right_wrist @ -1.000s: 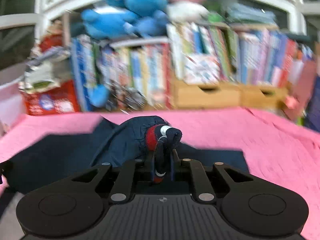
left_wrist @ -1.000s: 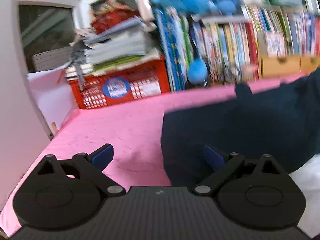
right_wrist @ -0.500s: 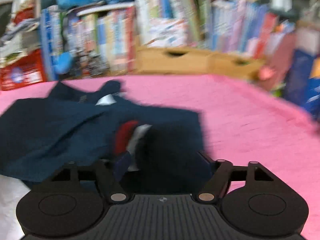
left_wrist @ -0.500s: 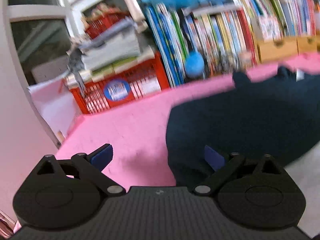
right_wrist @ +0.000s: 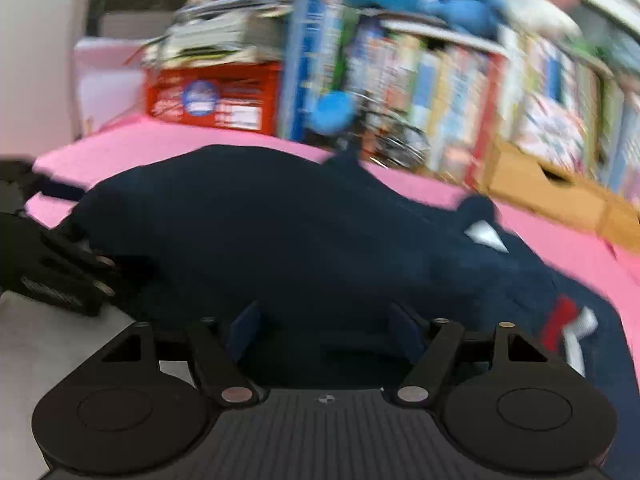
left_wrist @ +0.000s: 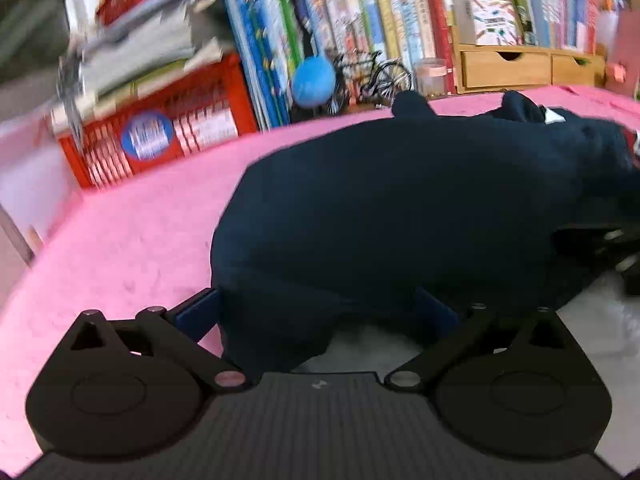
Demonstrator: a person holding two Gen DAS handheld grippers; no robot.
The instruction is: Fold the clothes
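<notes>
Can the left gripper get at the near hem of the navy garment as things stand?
Probably yes: the left gripper is open, its blue fingers straddle the hem of the navy garment, and nothing lies between them.

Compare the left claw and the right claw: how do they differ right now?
The left claw sits at the near left corner of the dark blue garment, with one finger over the pink cover; the right claw has both fingers over the cloth. The right claw is near the red and white cuff; the left claw is far from it. Both are open and grip nothing.
</notes>
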